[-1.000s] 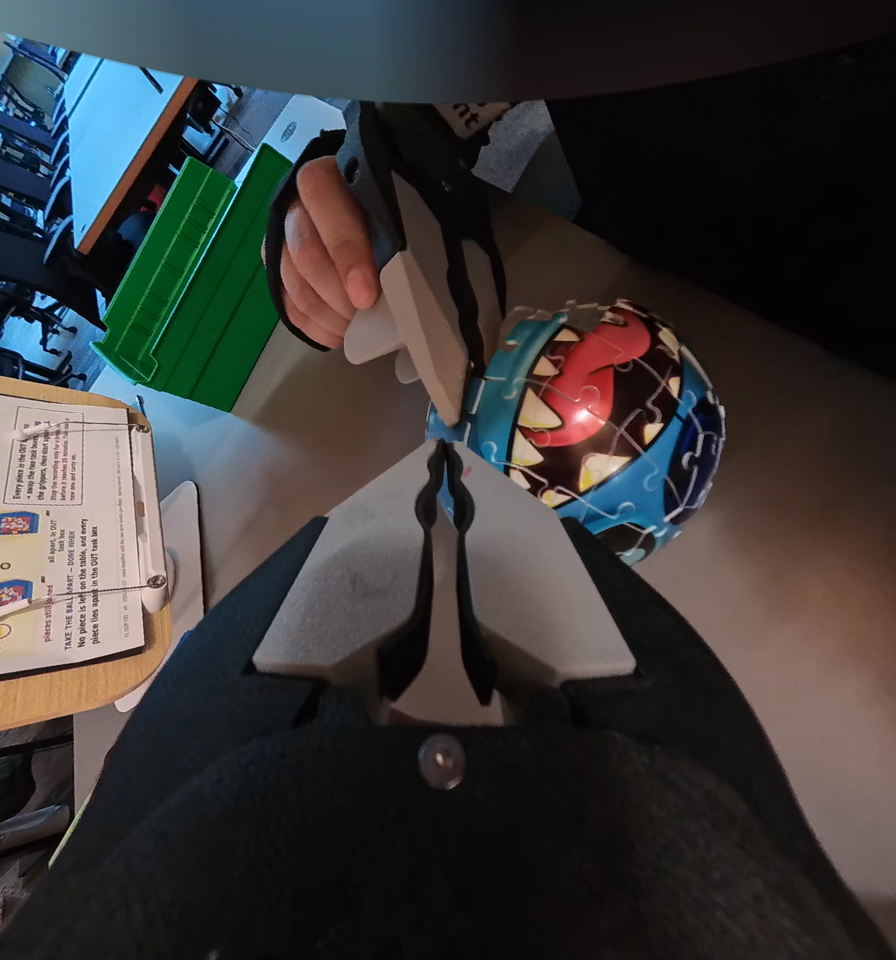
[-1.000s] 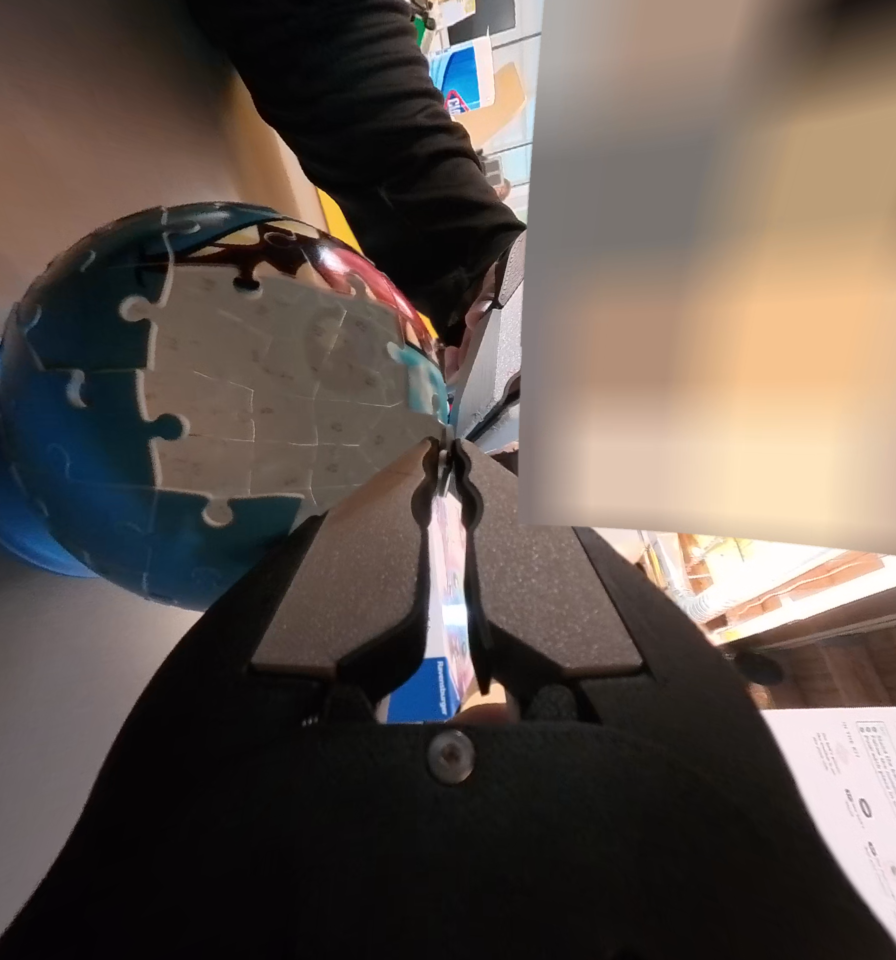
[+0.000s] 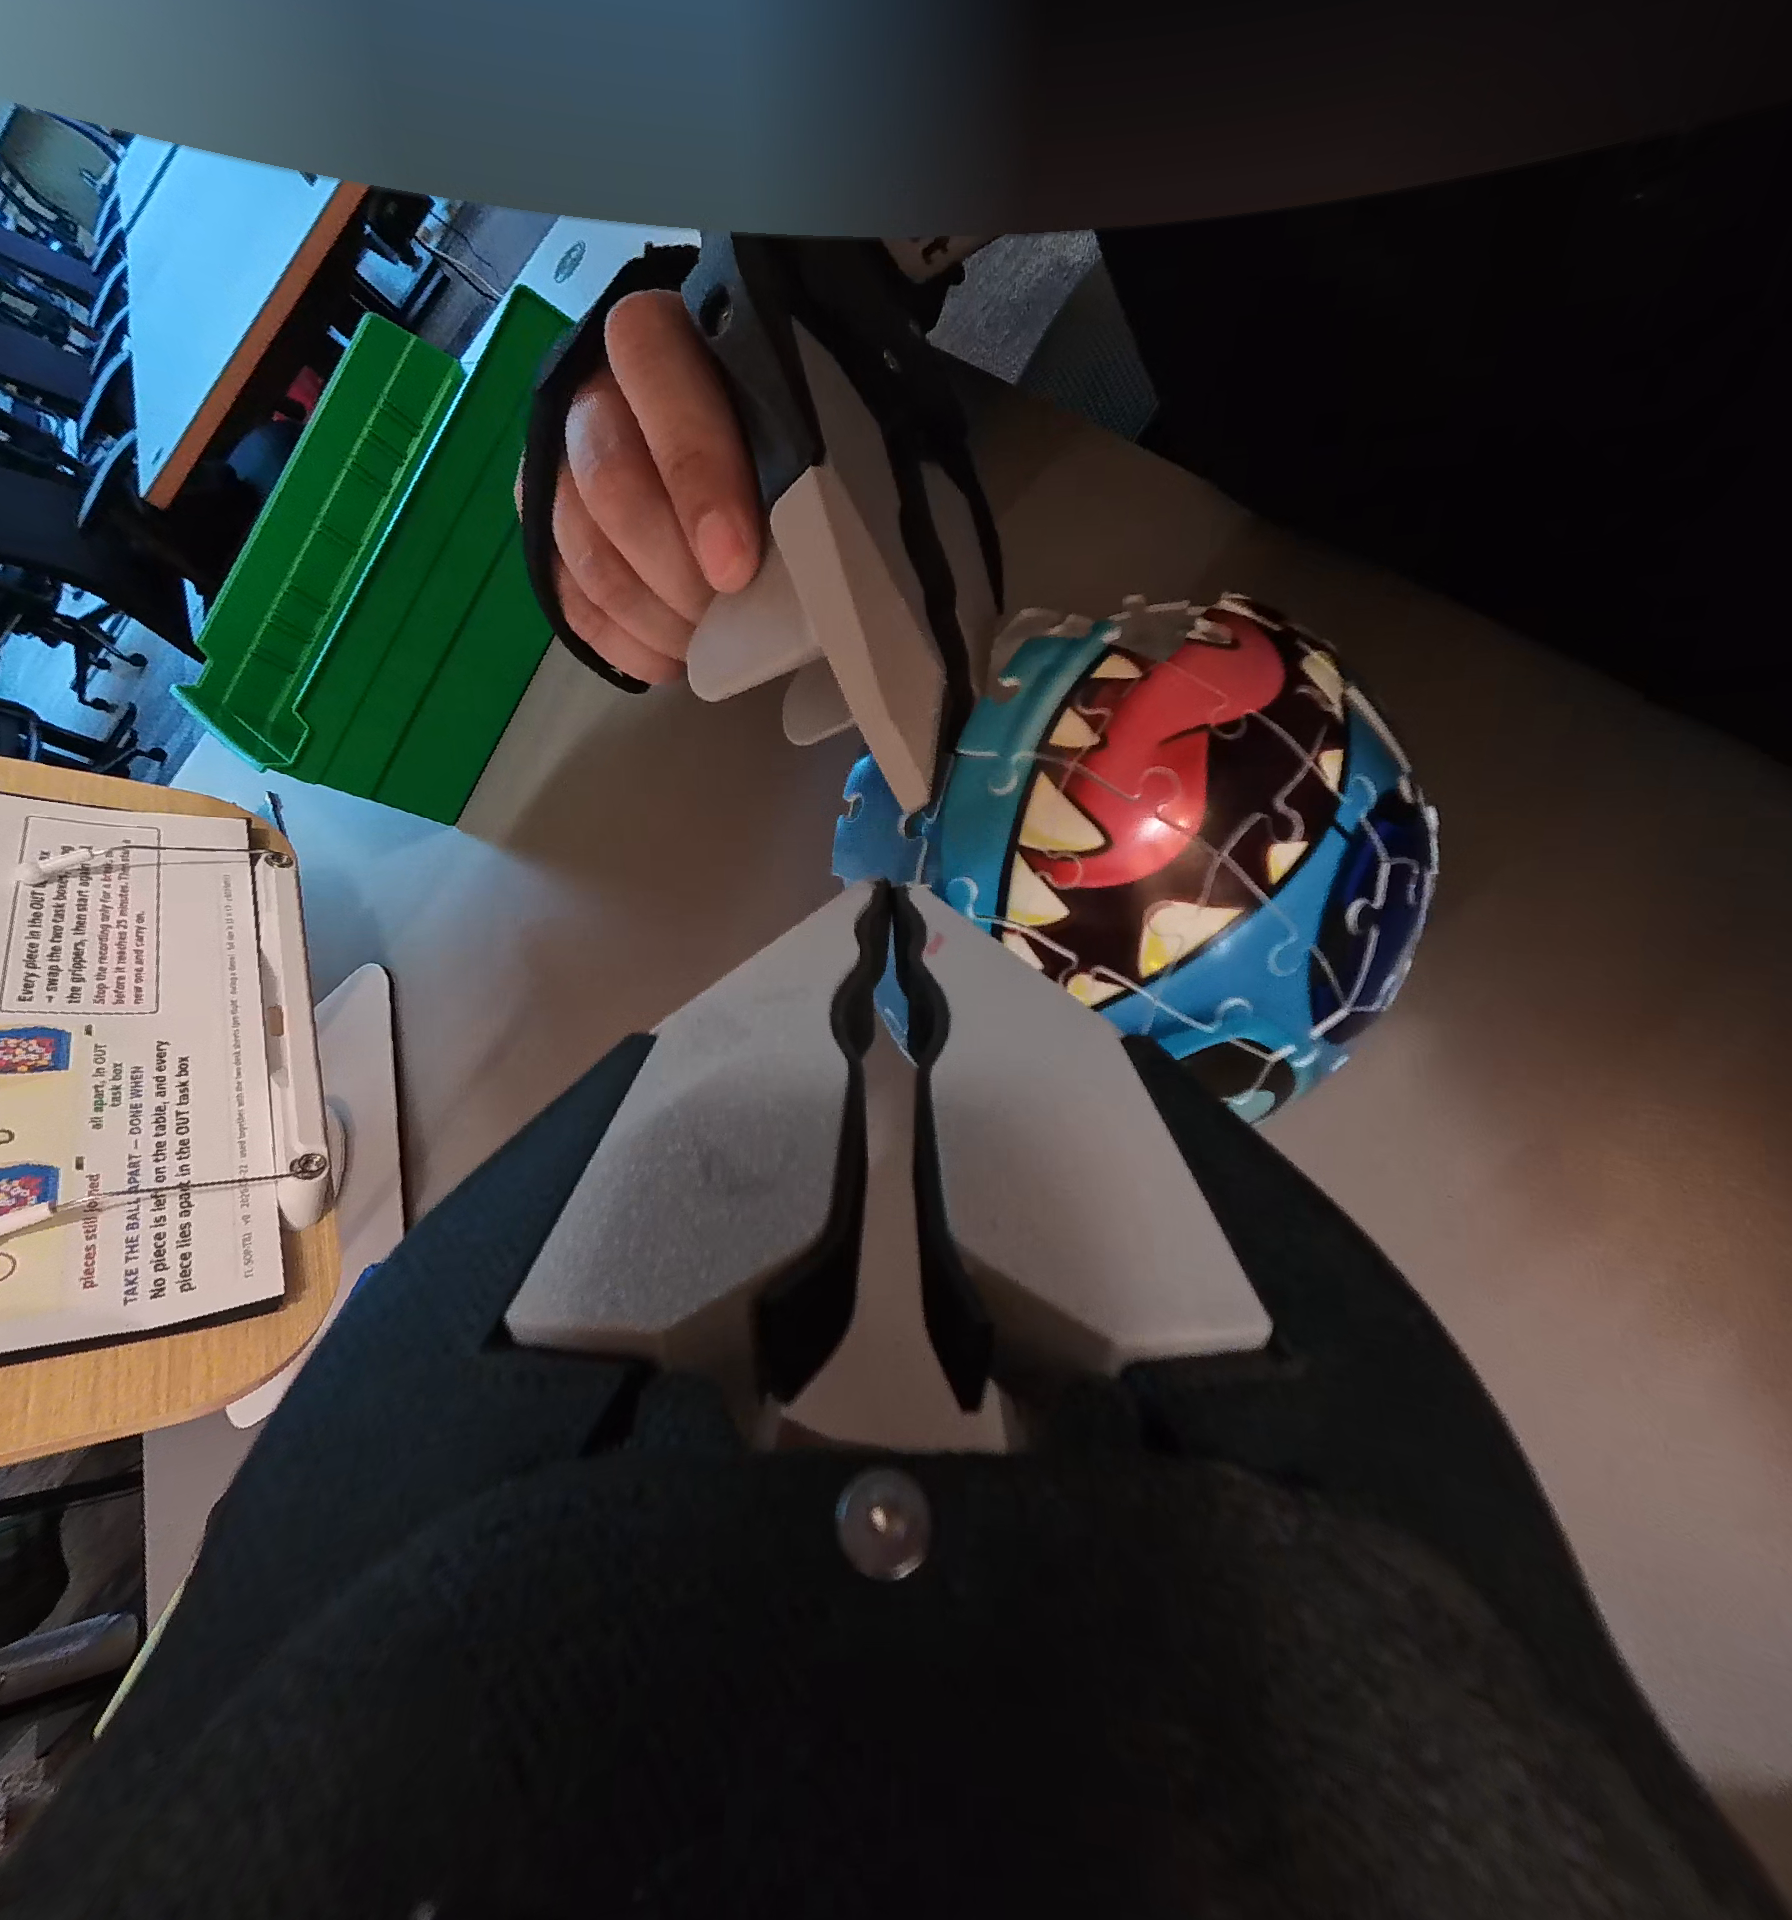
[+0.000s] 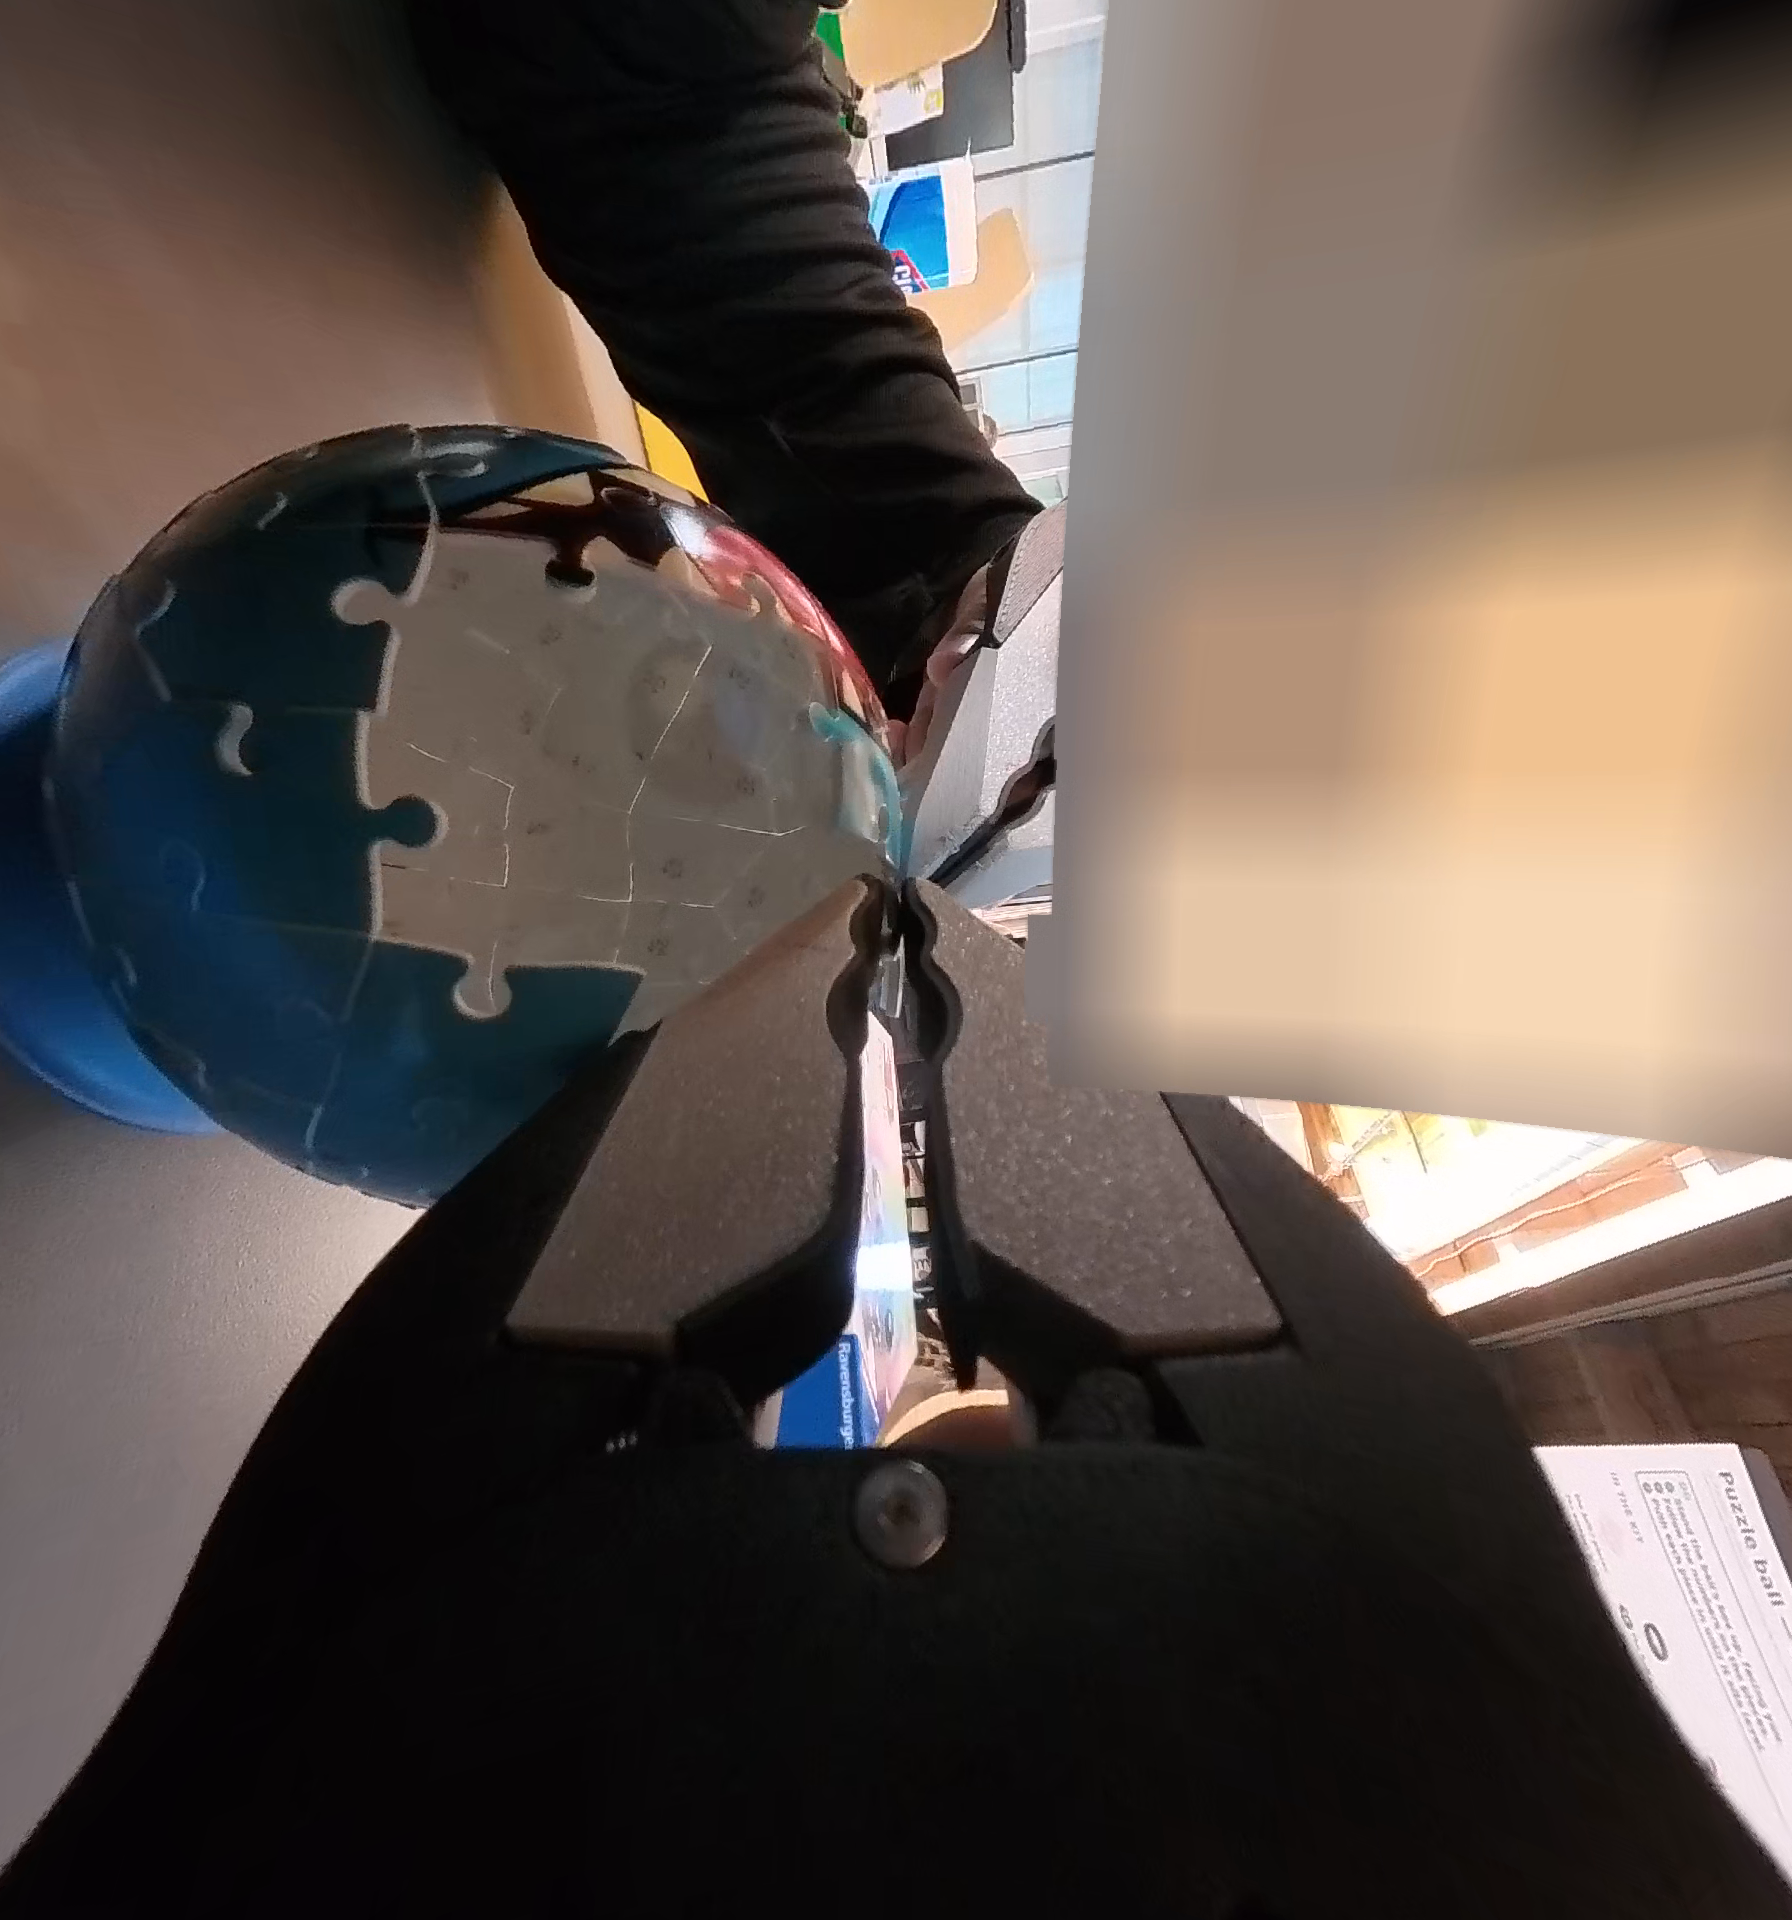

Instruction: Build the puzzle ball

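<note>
Centre frame: both grippers, left (image 3: pixel 890 902) and right (image 4: pixel 892 896), clenched on the glossy blue shark-mouth puzzle ball's (image 3: pixel 1183 842) open rim. Piece-seating step; next, press flush.

Both grippers' closed fingers (image 3: pixel 871 904) meet at the blue edge of the puzzle ball (image 3: pixel 1183 831) on the tabletop (image 3: pixel 1546 1195)

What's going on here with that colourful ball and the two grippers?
A person is working on a puzzle ball that sits on a blue stand on the table. It is partly built, with one side open. The left gripper and right gripper, both shut, meet at the rim of the opening.
</note>
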`<state>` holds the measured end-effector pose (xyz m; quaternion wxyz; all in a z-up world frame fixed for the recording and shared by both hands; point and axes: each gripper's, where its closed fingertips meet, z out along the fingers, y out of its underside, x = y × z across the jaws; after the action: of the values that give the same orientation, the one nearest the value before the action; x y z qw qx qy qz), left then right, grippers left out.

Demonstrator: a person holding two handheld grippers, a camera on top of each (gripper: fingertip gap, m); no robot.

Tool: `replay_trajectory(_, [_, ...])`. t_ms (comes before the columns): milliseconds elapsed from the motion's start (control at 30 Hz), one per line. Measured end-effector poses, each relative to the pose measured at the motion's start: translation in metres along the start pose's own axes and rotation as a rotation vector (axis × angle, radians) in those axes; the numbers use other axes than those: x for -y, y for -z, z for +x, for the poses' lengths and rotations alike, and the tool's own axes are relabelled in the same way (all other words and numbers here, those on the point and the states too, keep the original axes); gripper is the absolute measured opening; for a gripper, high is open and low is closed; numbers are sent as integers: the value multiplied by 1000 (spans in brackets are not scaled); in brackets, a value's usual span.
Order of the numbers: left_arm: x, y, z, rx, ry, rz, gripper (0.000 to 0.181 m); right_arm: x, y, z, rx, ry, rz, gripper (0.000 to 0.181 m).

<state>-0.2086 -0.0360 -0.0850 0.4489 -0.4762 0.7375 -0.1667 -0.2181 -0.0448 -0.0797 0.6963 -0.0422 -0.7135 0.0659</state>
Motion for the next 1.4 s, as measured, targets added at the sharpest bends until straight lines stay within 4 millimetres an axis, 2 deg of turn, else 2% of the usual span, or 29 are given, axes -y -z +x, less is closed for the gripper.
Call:
replay_trajectory(33, [0, 0, 0, 1, 1, 0, 0, 0, 0, 0, 0, 0, 1, 0])
replay_trajectory(700, [2, -5, -2, -5, 4, 19, 0, 0, -1, -2, 44, -71, 28, 0])
replay_trajectory(833, [1, -4, -1, -11, 4, 14, 0, 0, 1, 3, 29, -94, 33, 2])
replay_trajectory(1000, [1, -4, -1, -11, 4, 14, 0, -10, -2, -4, 74, -108, -17, 10])
replay_trajectory(1400, [2, -3, 0, -12, 1, 14, 0, -12, -6, -2, 57, -76, -44, 2])
